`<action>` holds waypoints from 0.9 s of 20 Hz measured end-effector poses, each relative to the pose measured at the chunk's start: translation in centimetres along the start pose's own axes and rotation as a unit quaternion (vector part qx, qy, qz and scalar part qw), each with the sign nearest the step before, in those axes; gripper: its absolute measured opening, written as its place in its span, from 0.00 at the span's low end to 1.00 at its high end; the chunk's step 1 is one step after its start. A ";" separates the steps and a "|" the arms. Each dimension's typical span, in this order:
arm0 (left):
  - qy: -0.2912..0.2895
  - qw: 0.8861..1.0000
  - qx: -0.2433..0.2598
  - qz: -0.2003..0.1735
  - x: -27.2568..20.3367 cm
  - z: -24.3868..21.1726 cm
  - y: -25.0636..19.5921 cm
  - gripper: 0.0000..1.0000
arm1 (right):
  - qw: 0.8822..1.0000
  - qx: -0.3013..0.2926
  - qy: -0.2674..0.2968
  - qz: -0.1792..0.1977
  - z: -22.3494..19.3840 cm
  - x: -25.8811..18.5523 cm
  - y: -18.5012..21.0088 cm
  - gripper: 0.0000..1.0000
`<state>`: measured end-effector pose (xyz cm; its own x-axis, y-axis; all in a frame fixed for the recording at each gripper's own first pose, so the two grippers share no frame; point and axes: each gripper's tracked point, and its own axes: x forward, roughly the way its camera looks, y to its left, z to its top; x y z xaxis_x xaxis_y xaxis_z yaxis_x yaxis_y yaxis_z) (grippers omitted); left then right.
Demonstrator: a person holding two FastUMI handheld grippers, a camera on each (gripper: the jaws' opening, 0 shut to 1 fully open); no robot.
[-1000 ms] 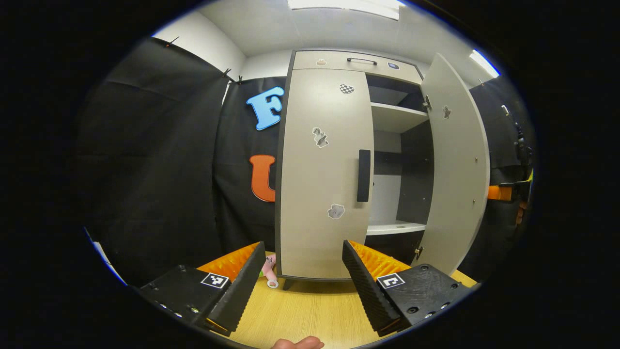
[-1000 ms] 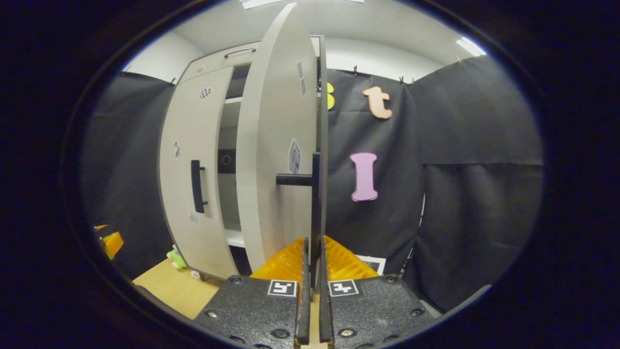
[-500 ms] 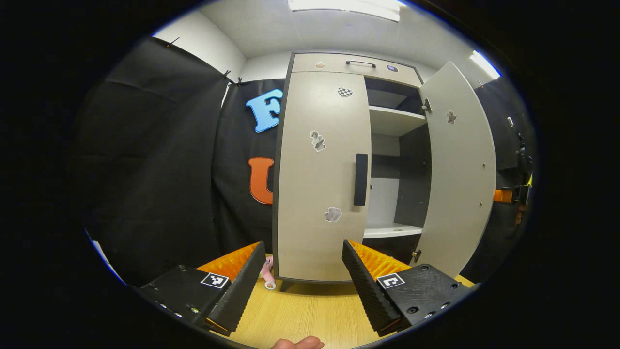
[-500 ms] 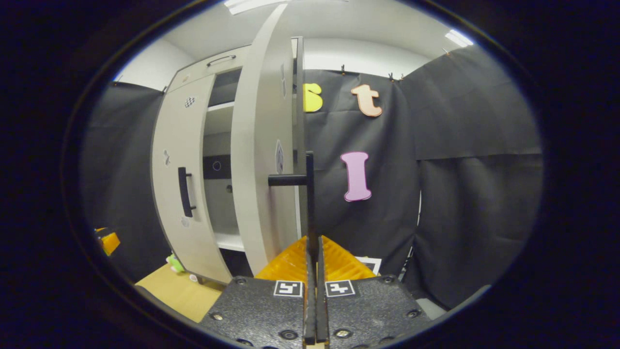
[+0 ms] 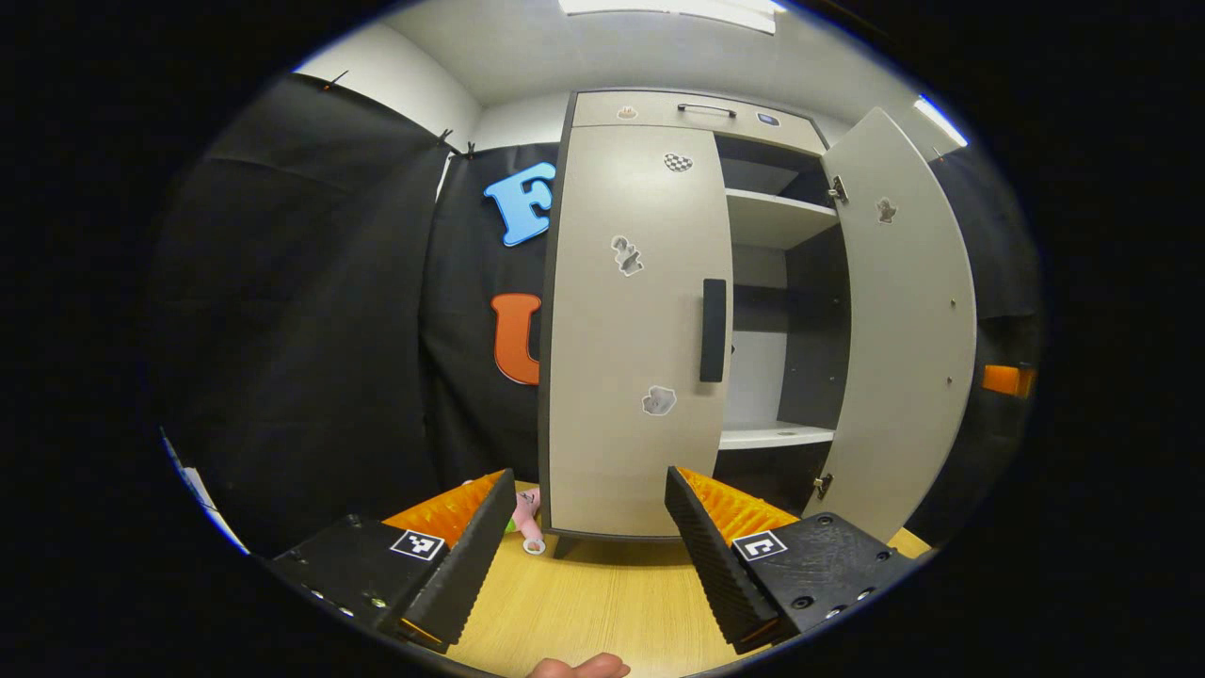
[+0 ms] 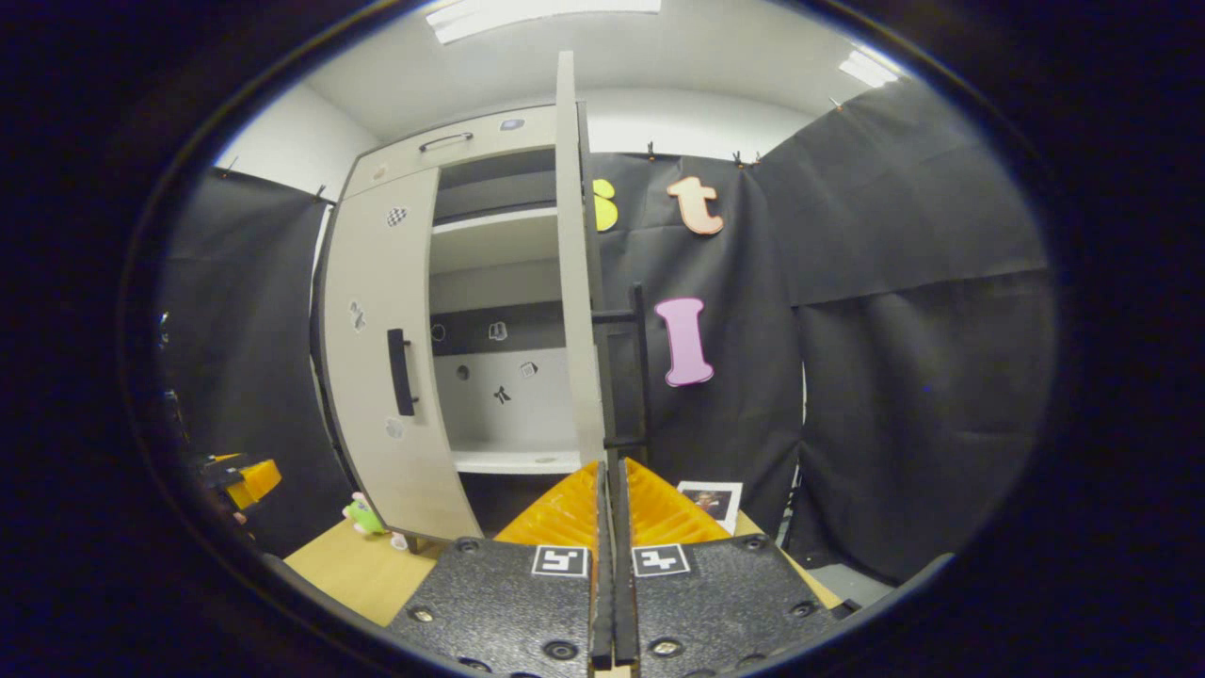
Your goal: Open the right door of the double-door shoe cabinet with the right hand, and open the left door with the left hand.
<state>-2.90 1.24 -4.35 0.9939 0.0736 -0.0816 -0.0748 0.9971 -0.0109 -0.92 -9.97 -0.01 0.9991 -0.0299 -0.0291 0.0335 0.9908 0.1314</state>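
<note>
Stickers on left door (image 5: 631,330) — no legible writing; left claw (image 5: 588,527) agape, right claw (image 6: 610,527) closed, empty.

The right door (image 6: 576,282) has swung wider open. The right gripper (image 6: 610,565), earlier clamped on its handle (image 6: 640,363), has backed off it, jaws closed together.

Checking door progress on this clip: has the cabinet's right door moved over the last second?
Yes. In the left gripper view the right door has swung further open, away from the closed left door, exposing more of the shelf between them.
</note>
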 end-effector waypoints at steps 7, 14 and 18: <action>-0.039 0.999 0.015 -0.019 0.1 0.9 -1.9 0.95 | 0.998 -0.021 -0.009 0.050 -1.8 -1.4 3.8 0.21; -0.102 0.994 0.000 -0.042 -1.1 3.7 -4.2 0.95 | 0.997 -0.048 -0.019 0.051 -1.7 -1.0 5.8 0.85; -0.115 0.989 -0.017 -0.087 0.7 5.7 -7.1 0.95 | 0.996 -0.055 -0.009 0.065 -2.3 -1.0 6.4 0.85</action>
<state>-1.18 -5.68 1.37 0.9840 -0.0927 0.1523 0.0995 0.9943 -0.0378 -1.76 -3.32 -1.39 0.9951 0.0990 -0.0007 -0.0990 0.9948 0.0231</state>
